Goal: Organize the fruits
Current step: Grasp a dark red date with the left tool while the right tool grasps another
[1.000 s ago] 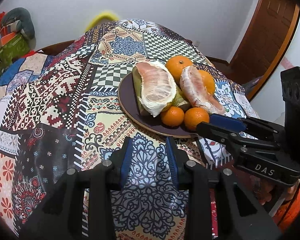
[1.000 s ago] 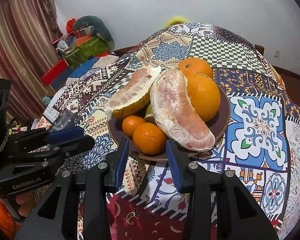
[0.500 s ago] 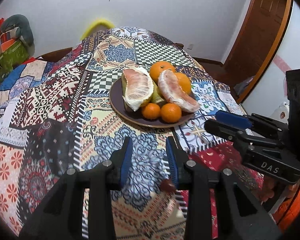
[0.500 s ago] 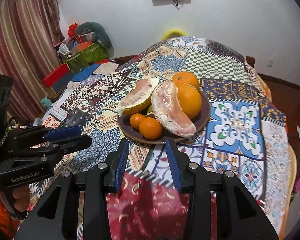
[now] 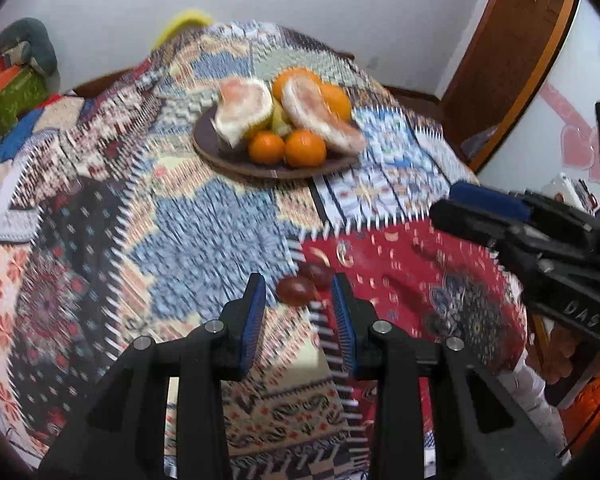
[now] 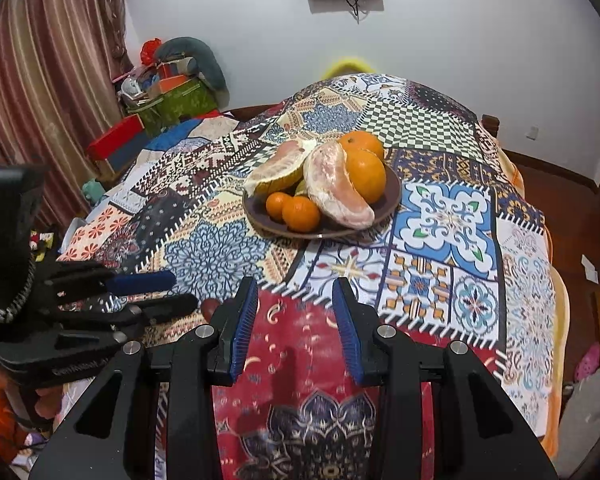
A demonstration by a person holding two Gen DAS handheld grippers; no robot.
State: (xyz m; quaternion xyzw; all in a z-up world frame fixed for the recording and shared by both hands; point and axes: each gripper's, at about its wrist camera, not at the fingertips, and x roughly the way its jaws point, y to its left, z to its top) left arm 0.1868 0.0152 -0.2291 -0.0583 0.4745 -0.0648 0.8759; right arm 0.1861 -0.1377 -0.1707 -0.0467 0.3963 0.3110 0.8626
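Observation:
A dark plate (image 5: 220,160) (image 6: 256,216) on the patchwork cloth holds two peeled pomelo pieces (image 5: 244,108) (image 6: 336,188), big oranges (image 5: 336,100) (image 6: 366,170) and two small tangerines (image 5: 305,148) (image 6: 300,213). Two small dark red fruits (image 5: 296,290) lie loose on the cloth just beyond my left gripper (image 5: 298,282) (image 6: 184,289). Its jaws stand a little apart and grip nothing. In the right wrist view one red fruit (image 6: 210,307) peeks out beside a finger. My right gripper (image 6: 294,284) (image 5: 444,200) hangs over the red patch, open and empty, well short of the plate.
The table's edge drops off on the right towards a wooden floor (image 6: 572,216) and a brown door (image 5: 512,60). Boxes and cushions (image 6: 168,96) are piled by the striped curtain (image 6: 40,80) at the left. A yellow chair back (image 6: 348,66) stands behind the table.
Both grippers have drawn back from the plate, which now looks smaller and farther off. The red fruits have come into view at the left fingertips. Neither jaw gap has changed.

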